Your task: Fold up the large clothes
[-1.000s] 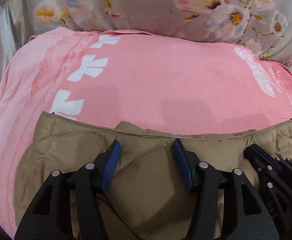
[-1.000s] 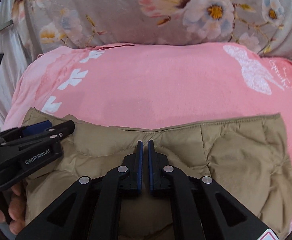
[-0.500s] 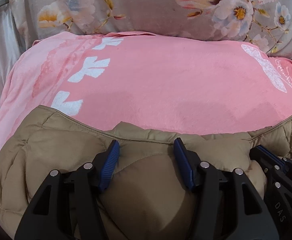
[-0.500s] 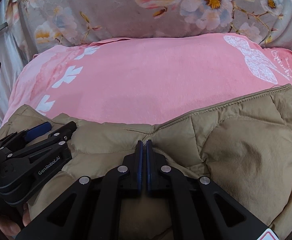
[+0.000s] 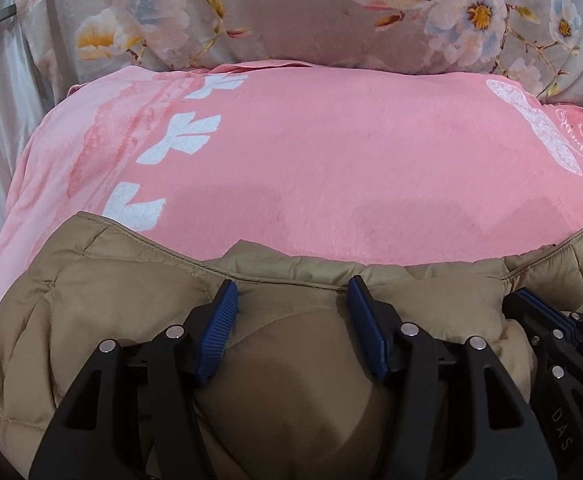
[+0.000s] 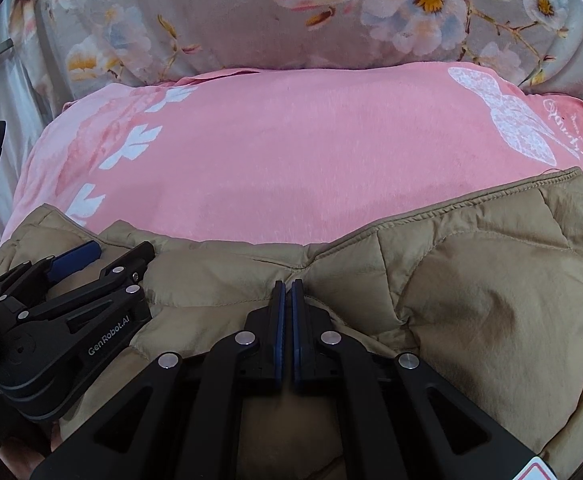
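One tan quilted jacket (image 5: pixel 103 320) lies bunched at the near edge of a pink blanket (image 5: pixel 331 160), its stitched hem running across the blanket from the left side to the right. Both tools sit on it side by side. In the left wrist view the left hand-held gripper (image 5: pixel 291 320) has its blue pads well apart with a puffy mound of jacket filling the gap; whether the pads press on it I cannot tell. In the right wrist view the right hand-held gripper (image 6: pixel 287 320) is closed, pads nearly together, pinching a thin fold at the hem. Beyond the blanket's far edge lies grey floral bedding (image 6: pixel 251 20).
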`<action>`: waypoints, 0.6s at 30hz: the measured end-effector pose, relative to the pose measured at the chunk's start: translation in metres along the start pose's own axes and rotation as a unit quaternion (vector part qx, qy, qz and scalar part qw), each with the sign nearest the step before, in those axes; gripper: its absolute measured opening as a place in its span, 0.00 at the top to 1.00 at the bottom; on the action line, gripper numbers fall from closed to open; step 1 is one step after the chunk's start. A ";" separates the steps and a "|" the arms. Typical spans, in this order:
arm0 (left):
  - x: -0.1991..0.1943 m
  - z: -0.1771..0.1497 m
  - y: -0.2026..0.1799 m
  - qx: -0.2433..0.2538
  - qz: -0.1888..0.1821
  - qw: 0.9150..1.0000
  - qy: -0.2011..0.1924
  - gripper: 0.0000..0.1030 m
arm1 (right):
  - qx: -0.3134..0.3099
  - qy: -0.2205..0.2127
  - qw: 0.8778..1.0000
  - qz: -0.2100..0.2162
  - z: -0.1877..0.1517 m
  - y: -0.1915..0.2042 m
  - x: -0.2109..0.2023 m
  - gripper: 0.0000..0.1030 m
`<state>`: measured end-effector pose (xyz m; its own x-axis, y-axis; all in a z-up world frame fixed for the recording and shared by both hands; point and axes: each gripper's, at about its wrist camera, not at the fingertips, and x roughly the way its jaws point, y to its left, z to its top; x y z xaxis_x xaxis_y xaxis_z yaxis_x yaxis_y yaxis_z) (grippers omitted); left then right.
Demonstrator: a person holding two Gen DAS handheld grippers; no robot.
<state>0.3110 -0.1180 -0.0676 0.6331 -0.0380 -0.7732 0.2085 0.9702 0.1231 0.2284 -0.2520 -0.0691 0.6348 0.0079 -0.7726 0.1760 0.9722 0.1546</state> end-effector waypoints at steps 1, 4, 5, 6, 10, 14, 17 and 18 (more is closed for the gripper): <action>0.000 0.000 0.000 0.000 0.001 1.000 0.000 0.46 | -0.001 0.000 1.000 -0.001 0.000 0.000 0.000 1.00; 0.001 0.000 -0.001 0.002 0.003 1.000 0.001 0.46 | -0.002 0.002 1.000 -0.003 -0.001 0.001 0.001 1.00; 0.002 0.000 -0.001 0.003 0.004 1.000 0.001 0.46 | -0.002 0.002 1.000 -0.002 -0.001 0.001 0.001 1.00; 0.002 0.000 -0.001 0.003 0.004 1.000 0.001 0.46 | -0.002 0.002 1.000 -0.002 -0.001 0.001 0.001 1.00; 0.003 0.001 -0.003 0.005 0.009 1.000 0.001 0.46 | -0.003 0.002 1.000 -0.004 -0.001 0.001 0.003 1.00; 0.003 0.001 -0.003 0.005 0.009 1.000 0.002 0.46 | -0.001 0.002 1.000 0.000 -0.001 -0.001 0.003 1.00; 0.003 0.001 -0.002 0.002 0.004 1.000 0.003 0.46 | 0.010 0.000 1.000 0.003 0.000 -0.003 -0.003 1.00; 0.003 0.001 0.000 -0.001 -0.001 1.000 0.003 0.45 | 0.021 -0.003 1.000 0.007 -0.001 -0.004 -0.012 0.93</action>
<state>0.3136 -0.1184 -0.0689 0.6287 -0.0379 -0.7767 0.2083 0.9705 0.1212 0.2194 -0.2554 -0.0609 0.6424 0.0205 -0.7661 0.1984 0.9611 0.1922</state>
